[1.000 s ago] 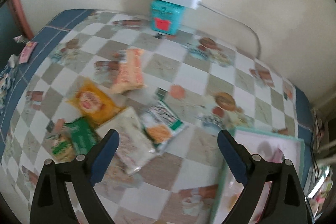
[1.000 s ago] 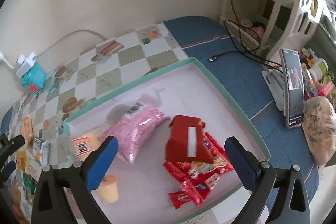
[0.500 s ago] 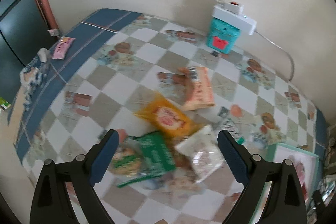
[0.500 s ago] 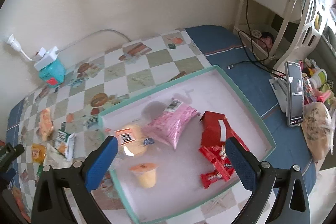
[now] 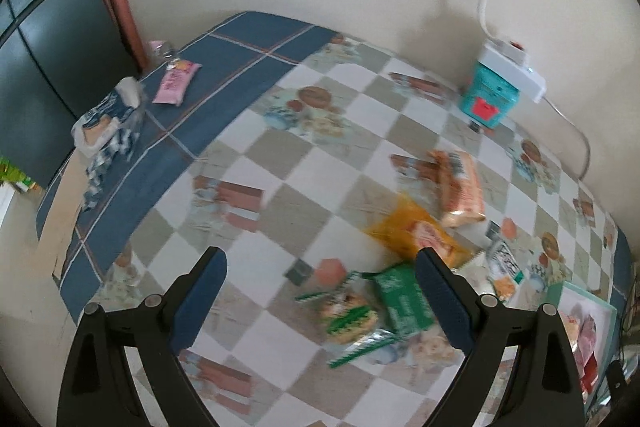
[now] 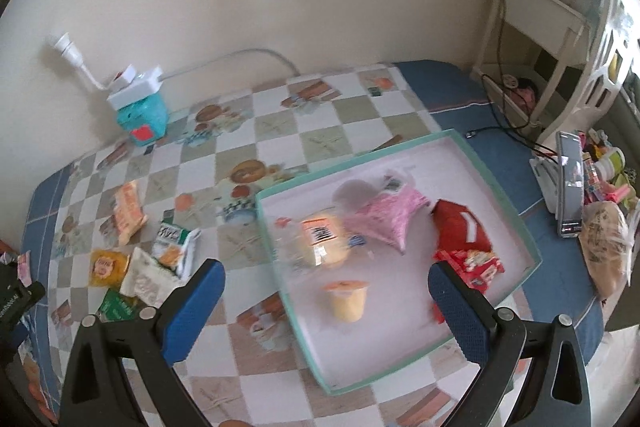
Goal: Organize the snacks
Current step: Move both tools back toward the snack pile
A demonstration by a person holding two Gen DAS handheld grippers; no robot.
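Loose snacks: a small heap on the checked tablecloth (image 6: 280, 131), left of the tray – an orange packet (image 6: 127, 211), a yellow packet (image 6: 107, 267), a white packet (image 6: 145, 278), a green packet (image 6: 116, 309) and a white-and-green packet (image 6: 173, 241), some overlapping
Same heap, left view: the green packet (image 5: 402, 301) lies just beside the right fingertip, the yellow packet (image 5: 418, 237) and orange packet (image 5: 460, 187) beyond it; the picture is blurred
Tray (image 6: 516, 215): teal rim, pale inside, flat on the table to the right of the heap
In the tray: a pink bag (image 6: 390, 221), a red box (image 6: 460, 227) beside it, red wrappers (image 6: 476, 265) near the right wall, a clear bag with a yellow-labelled item (image 6: 318, 239), a yellow jelly cup (image 6: 347, 301) upright toward the near side
Left gripper (image 5: 320, 301): above the table, fingers spread wide, nothing between them
Right gripper (image 6: 326, 309): above the tray's near-left part, fingers spread wide, holding nothing
Against the wall: a teal box (image 6: 143, 117) with a white power strip (image 6: 134, 89) on top
Far left edge: a pink wrapper (image 5: 176, 83) on the blue border, well apart from the heap
Right of the tray: a phone (image 6: 570, 187) standing upright
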